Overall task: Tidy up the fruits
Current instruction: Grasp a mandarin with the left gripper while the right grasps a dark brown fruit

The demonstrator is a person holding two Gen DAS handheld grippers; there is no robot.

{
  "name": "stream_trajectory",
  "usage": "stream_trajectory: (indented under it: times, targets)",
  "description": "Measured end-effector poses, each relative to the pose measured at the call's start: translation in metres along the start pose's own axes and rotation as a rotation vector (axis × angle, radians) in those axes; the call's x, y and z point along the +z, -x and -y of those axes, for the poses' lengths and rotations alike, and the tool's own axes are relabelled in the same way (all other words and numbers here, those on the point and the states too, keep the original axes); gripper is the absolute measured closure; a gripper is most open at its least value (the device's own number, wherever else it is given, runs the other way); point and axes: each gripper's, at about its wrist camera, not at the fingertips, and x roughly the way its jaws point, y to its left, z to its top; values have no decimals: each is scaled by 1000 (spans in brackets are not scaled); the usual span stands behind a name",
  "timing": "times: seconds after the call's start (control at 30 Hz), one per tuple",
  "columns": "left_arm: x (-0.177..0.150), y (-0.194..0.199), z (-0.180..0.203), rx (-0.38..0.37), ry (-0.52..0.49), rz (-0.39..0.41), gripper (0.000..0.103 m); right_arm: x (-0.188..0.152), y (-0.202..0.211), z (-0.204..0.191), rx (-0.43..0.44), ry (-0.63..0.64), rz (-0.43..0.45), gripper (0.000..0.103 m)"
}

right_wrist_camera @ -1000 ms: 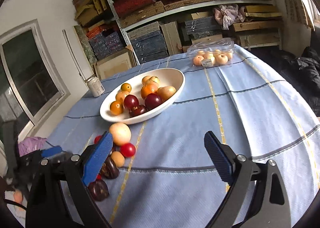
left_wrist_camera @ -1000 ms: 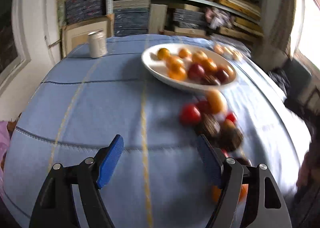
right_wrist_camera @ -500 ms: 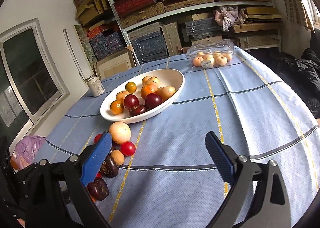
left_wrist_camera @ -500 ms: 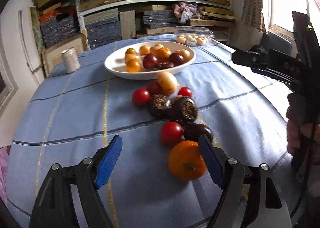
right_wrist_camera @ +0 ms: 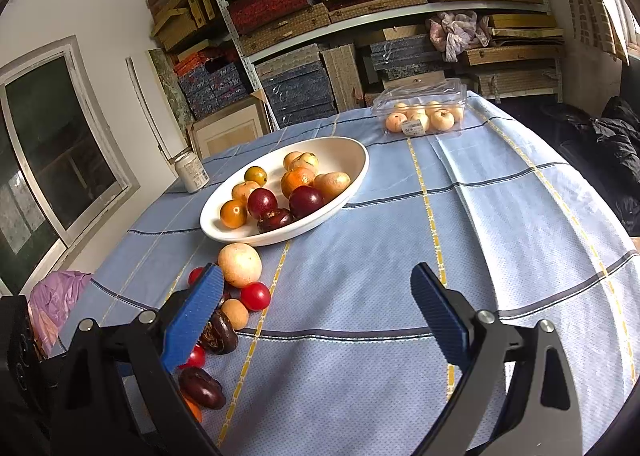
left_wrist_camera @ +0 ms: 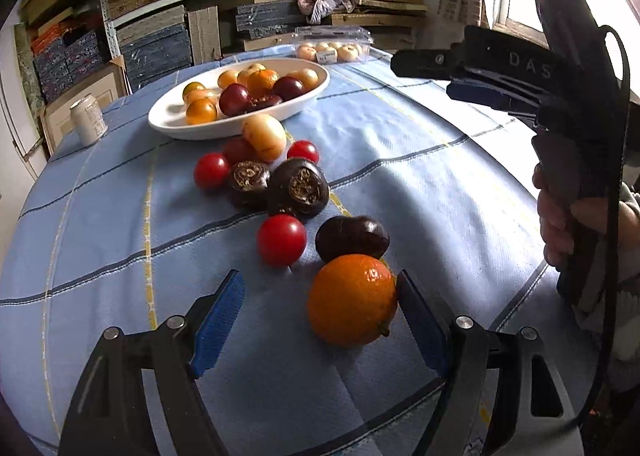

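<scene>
- You are working over a table (left_wrist_camera: 420,183) draped in a blue checked cloth, where loose fruit is lying in a trail from the near edge toward a white oval bowl (left_wrist_camera: 172,115) that is already holding oranges, plums and pale fruit.
- You are lowering the left hand-held gripper (left_wrist_camera: 320,312) around the orange (left_wrist_camera: 352,300), the nearest piece in the trail; it is sitting on the cloth just in front of a dark chestnut-like fruit (left_wrist_camera: 352,238) and close to a red tomato (left_wrist_camera: 281,240).
- The orange is likely handling as a firm, fairly heavy round fruit with a slightly waxy peel; you would be wise to take it across its widest middle, since a grip set high or low could be squeezing it out of the pads.
- The left jaws are standing wide, the right-hand pad lying against or just beside the peel and the other pad well clear, so nothing is being gripped yet.
- You are holding the right hand-held gripper (right_wrist_camera: 316,316) wide apart and empty above bare cloth, its left pad hanging over the loose fruit near a pale round fruit (right_wrist_camera: 240,264).
- The small tomatoes look softest of the lot and are probably needing the gentlest squeeze.
</scene>
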Motion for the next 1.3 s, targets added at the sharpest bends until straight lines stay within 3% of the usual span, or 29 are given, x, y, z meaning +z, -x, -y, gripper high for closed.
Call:
stream_trajectory:
  times: [0.3,0.43,0.57,0.7,1.0,1.3]
  targets:
    - [-1,-6,-6,-1,23,-31,24,-29,8,-26,136,114,-105,10]
    - [-1,-8,-9,-22,39,-37,35,-29,11,-18,129,73,-95,10]
    - [-1,-9,-11,-30,61,-40,54,-30,8,-15,133,53,-121,10]
    - [2,-13,-16,-23,84,-36,55,-36,6,-27,151,108,-148,10]
    - [0,-9,-30,0,145,-28,58,-47,-6,-44,89,212,-200,11]
    - [-12,14,-49,48,210,17,58,-60,-27,-75,66,376,-285,33]
